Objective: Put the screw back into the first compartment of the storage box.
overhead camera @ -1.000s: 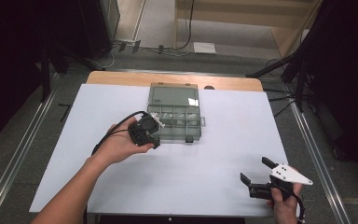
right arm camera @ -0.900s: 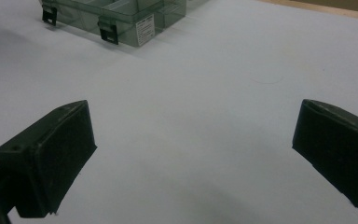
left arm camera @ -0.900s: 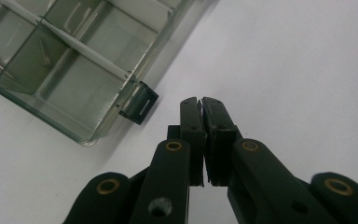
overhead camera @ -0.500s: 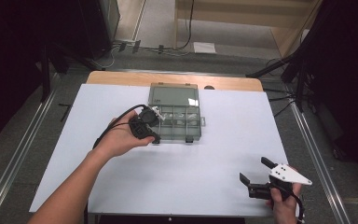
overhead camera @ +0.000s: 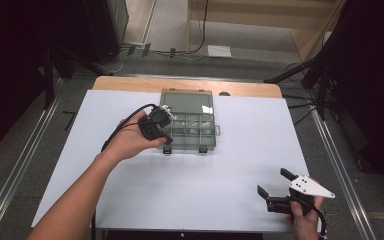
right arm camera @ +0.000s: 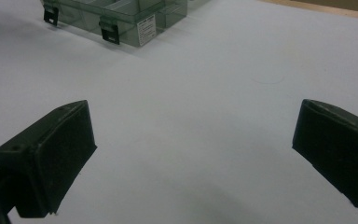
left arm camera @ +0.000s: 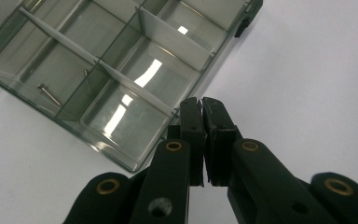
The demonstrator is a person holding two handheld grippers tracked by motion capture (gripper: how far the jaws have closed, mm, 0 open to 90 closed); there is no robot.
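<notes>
Smoky clear plastic compartment box (overhead camera: 187, 122) sits mid-worktop (overhead camera: 230, 195); your left gripper (left arm camera: 201, 103) hovers at its near corner, jaws closed on nothing. Approach slowly. Right gripper (overhead camera: 272, 192) rests wide open, empty.

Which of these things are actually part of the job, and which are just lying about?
Part of the job:
- clear grey plastic compartment box
- small metal pin inside it
- left gripper, shut
- right gripper, open

Lying about:
- white table cover
- cables on the floor
</notes>
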